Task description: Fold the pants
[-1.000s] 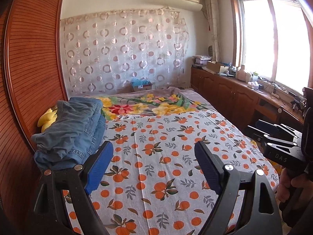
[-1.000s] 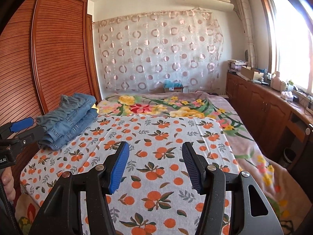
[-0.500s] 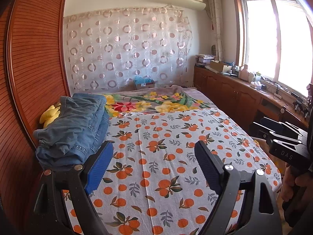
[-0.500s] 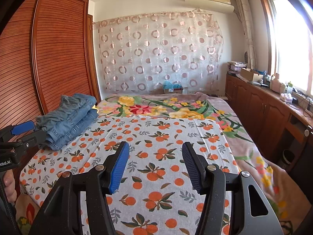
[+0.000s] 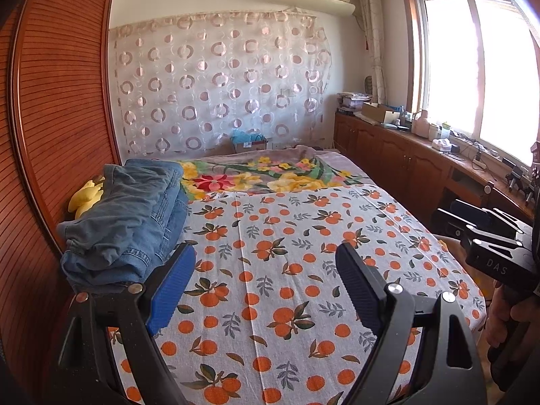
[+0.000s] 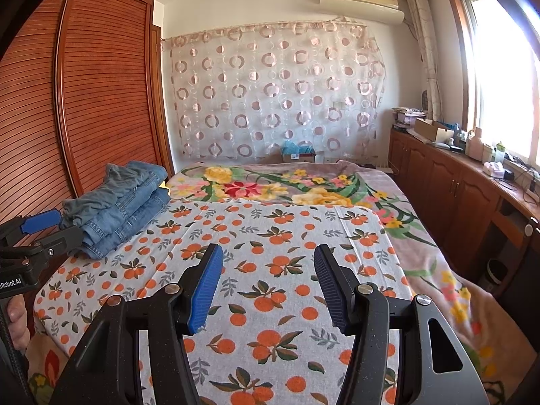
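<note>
Bedroom with bed (image 5: 303,270) under orange-print sheet fills our view; folded pants (image 5: 128,222) sit stacked at bed's left edge beside wooden wardrobe (image 5: 60,118); our left claw (image 5: 266,287) hovers over sheet, jaws wide apart, gripping nothing; our right claw (image 6: 268,287) likewise parted and empty above sheet.

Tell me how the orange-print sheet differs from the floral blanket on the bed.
The sheet is pale with small repeated oranges; the blanket is mauve with large yellow and red flowers. The sheet covers the near end, overlapping the blanket, which spans the far end and right side. Both lie flat on the bed.
</note>
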{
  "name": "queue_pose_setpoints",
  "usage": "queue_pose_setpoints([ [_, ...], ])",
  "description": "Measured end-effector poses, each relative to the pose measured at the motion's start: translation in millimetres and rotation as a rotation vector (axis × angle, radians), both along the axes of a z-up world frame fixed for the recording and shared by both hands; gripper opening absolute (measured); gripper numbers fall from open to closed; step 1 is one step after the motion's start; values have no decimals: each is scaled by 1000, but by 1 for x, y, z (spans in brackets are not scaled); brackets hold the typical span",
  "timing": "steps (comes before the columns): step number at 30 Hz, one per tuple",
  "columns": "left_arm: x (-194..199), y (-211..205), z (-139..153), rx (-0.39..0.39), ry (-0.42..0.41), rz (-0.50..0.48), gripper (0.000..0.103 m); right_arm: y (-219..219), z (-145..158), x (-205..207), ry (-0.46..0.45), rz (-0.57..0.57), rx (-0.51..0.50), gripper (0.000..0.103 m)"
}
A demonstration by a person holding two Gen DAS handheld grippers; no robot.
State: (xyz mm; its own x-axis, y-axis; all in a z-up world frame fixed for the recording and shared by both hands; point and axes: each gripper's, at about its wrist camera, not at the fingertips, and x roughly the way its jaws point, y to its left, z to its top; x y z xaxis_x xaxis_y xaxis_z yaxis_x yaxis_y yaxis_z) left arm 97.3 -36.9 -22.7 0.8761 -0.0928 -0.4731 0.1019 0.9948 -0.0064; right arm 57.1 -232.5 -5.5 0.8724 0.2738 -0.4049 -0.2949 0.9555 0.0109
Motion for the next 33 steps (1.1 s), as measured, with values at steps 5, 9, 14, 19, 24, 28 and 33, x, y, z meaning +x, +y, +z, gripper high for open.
queue_pose_setpoints([
  [5,0,0,0,0,-2,1,86,0,0,1,2,1,2,58],
  [9,-1,1,1,0,-5,3,86,-1,-1,1,1,3,2,58],
  [14,-1,1,1,1,-4,3,86,-2,-2,2,-2,4,1,58],
  [19,-1,1,1,1,-4,2,86,-2,-3,2,0,6,1,58],
  [24,-1,0,1,1,-5,2,86,-2,-3,2,-1,7,1,58],
  [28,-1,0,1,2,-5,3,86,-2,-3,2,0,7,2,58],
  [33,-1,0,0,1,-5,3,85,-2,-3,2,0,8,1,58],
])
